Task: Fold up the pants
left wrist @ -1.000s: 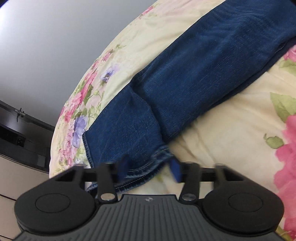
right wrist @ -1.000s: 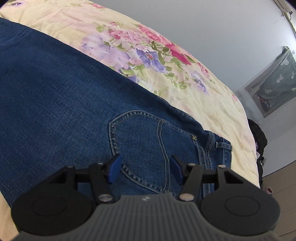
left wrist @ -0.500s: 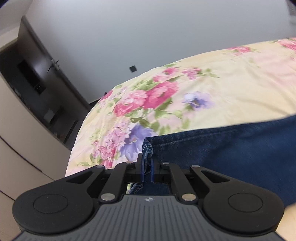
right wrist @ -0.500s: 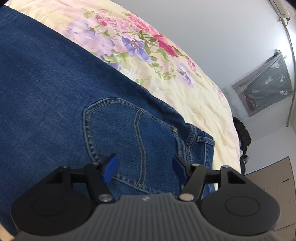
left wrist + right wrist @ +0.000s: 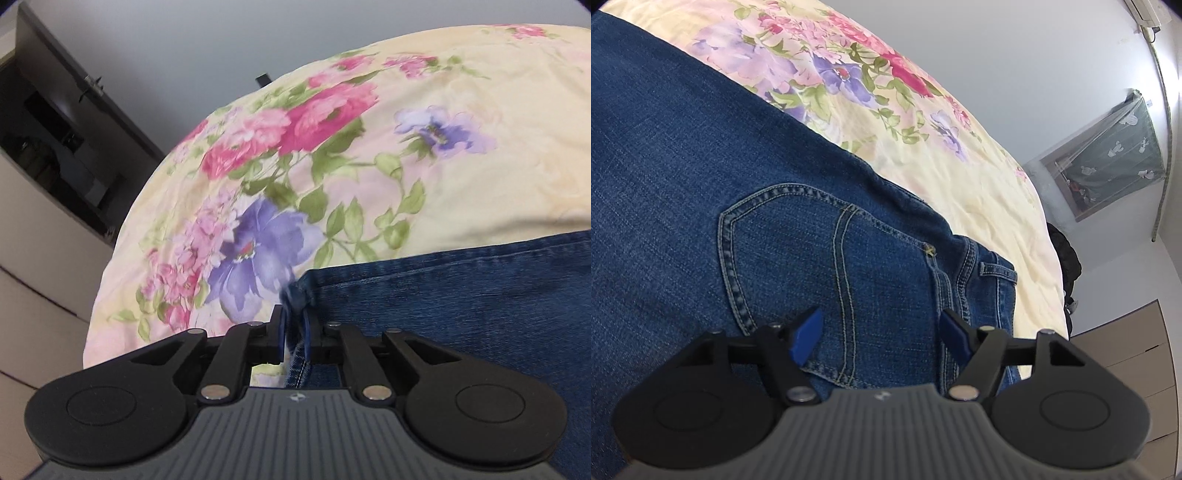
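left hand-held gripper (image 5: 294,332): clamped | right hand-held gripper (image 5: 881,334): jaws spread, just widening

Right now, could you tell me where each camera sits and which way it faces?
Left wrist: on the left gripper, angled down across the floral bedspread toward a wall; fingers pinch the jeans hem.
Right wrist: on the right gripper, angled down at the back pocket, fingers apart.
Shared: jeans, bedspread.

No legible text or labels anywhere.
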A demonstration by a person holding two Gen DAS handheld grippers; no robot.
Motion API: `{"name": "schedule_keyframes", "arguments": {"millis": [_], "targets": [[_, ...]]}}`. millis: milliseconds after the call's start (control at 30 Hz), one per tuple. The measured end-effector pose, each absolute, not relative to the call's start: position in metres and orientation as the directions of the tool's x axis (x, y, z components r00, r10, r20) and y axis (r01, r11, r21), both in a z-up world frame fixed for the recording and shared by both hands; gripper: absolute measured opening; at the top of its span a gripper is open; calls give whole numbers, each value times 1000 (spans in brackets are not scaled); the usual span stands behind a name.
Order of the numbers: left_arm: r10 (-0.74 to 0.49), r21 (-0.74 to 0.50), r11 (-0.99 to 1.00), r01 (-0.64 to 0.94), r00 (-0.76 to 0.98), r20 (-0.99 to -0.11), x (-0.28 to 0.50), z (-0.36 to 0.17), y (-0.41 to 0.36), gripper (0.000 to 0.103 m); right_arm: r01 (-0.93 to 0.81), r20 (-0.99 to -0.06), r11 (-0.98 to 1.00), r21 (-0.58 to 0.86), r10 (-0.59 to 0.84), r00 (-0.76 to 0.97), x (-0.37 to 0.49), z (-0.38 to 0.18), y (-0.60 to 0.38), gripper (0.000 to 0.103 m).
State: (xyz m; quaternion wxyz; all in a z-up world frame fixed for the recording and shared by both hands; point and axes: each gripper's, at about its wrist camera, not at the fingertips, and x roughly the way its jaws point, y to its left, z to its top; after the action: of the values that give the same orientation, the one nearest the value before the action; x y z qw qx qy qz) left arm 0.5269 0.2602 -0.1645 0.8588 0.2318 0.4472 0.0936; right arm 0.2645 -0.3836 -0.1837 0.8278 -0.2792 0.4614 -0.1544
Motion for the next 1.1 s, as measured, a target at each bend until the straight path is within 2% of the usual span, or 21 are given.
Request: {"name": "schedule_keyframes", "arguments": {"millis": [33, 167, 267, 400, 667, 700, 733, 767, 900, 1000, 1033, 1100], "targets": [[371, 470, 882, 29, 572, -732, 528, -165, 265, 11, -2, -677, 796, -606, -514, 527, 264, -184, -383, 66], [325, 383, 924, -2, 532, -782, 515, -153, 281, 36, 3, -678, 796, -605, -517, 523, 265, -183, -383, 66], [251, 289, 957, -2, 506, -826, 498, -135, 288, 38, 21, -676, 797, -604, -526, 516, 264, -180, -381, 66], [189, 166, 982, -90, 464, -865, 472, -116, 302, 53, 83, -683, 831, -550, -504, 529, 250, -164, -378, 66], [-6, -167, 922, -350, 418, -908, 411, -129, 349, 57, 163, -748, 909, -385, -410, 521, 191, -141, -362, 66], [-28, -193, 912, -362, 415, -909, 405, -134, 350, 57, 169, -763, 918, -358, -392, 513, 184, -141, -359, 62], [-52, -227, 898, -376, 423, -905, 400, -140, 353, 57, 178, -773, 925, -335, -378, 510, 177, -140, -357, 56], [-73, -262, 883, -389, 438, -896, 397, -143, 354, 57, 191, -782, 932, -309, -363, 507, 170, -140, -354, 55], [-176, -450, 754, -478, 513, -840, 389, -161, 369, 59, 259, -809, 945, -200, -308, 501, 145, -141, -346, 54], [-171, -472, 718, -511, 529, -831, 391, -167, 372, 59, 312, -832, 945, -101, -252, 495, 129, -146, -335, 54], [-146, -443, 731, -518, 516, -844, 392, -168, 370, 58, 329, -836, 942, -74, -239, 494, 125, -148, -331, 54], [-105, -396, 761, -514, 505, -857, 394, -167, 365, 36, 349, -842, 937, -11, -197, 502, 122, -155, -322, 54]]}}
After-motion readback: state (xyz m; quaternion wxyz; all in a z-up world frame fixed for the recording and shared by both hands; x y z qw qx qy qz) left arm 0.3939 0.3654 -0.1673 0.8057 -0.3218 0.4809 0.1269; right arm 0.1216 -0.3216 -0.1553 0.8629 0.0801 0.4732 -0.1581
